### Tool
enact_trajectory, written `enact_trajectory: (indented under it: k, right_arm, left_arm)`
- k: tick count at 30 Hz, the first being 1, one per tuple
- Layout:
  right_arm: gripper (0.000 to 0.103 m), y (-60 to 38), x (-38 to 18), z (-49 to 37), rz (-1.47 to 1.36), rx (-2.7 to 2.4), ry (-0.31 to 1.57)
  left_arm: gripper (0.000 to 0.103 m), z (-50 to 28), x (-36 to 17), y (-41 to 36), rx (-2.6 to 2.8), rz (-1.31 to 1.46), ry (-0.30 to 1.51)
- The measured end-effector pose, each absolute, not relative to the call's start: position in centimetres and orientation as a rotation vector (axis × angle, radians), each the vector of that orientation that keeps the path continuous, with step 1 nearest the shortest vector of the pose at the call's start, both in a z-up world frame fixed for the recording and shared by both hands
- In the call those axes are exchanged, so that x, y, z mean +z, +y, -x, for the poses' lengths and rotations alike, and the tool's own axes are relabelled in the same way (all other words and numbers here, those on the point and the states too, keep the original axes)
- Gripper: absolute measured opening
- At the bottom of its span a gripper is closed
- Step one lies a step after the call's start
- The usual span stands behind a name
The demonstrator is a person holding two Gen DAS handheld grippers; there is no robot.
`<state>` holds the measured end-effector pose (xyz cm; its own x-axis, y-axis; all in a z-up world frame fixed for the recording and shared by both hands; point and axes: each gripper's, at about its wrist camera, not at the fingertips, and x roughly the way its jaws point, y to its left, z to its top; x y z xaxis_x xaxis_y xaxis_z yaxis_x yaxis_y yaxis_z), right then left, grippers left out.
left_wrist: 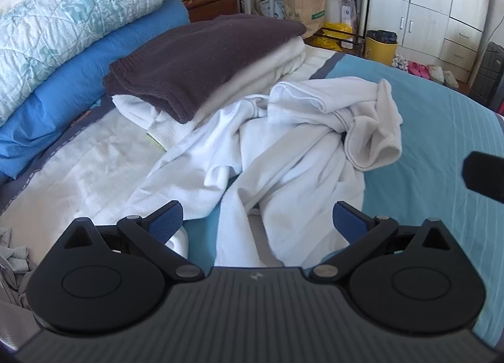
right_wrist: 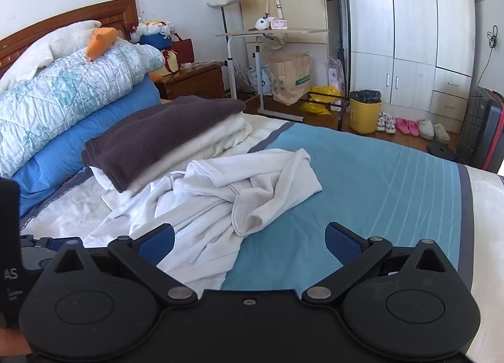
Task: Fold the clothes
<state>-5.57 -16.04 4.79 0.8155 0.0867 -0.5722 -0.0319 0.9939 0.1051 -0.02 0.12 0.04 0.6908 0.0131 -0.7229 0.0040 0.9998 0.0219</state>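
Note:
A crumpled white garment (left_wrist: 283,155) (right_wrist: 226,202) lies in a heap on the blue bedsheet (left_wrist: 441,148) (right_wrist: 371,180). Behind it stands a stack of folded clothes, a dark brown knit (left_wrist: 201,60) (right_wrist: 157,136) on top of white pieces (left_wrist: 283,57) (right_wrist: 226,133). My left gripper (left_wrist: 256,221) hovers open over the near edge of the white garment, nothing between its blue pads. Further right, my right gripper (right_wrist: 249,241) is open too, just in front of the garment's near right side. A dark part of the right gripper (left_wrist: 485,174) shows at the left view's right edge.
A rolled quilt (left_wrist: 78,25) (right_wrist: 72,92) and a blue pillow (left_wrist: 72,95) (right_wrist: 94,129) lie at the headboard on the left. Beyond the bed stand a wardrobe (right_wrist: 409,32), a yellow bin (right_wrist: 365,111), a paper bag (right_wrist: 291,77) and a suitcase (right_wrist: 485,129). Grey cloth (left_wrist: 12,265) lies at the near left.

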Motion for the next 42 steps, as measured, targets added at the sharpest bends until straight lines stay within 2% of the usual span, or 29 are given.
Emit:
enact_trajectory:
  k: [10, 42]
  right_arm:
    - [0.103, -15.9, 4.7, 5.7, -0.07, 0.063, 0.621]
    - [0.103, -16.1, 3.4, 5.2, -0.055, 0.056, 0.659]
  left_arm:
    - [0.102, -0.3, -0.1, 1.4, -0.042, 0.067, 0.807]
    - [0.103, -0.6, -0.7, 1.6, -0.046, 0.072, 0.84]
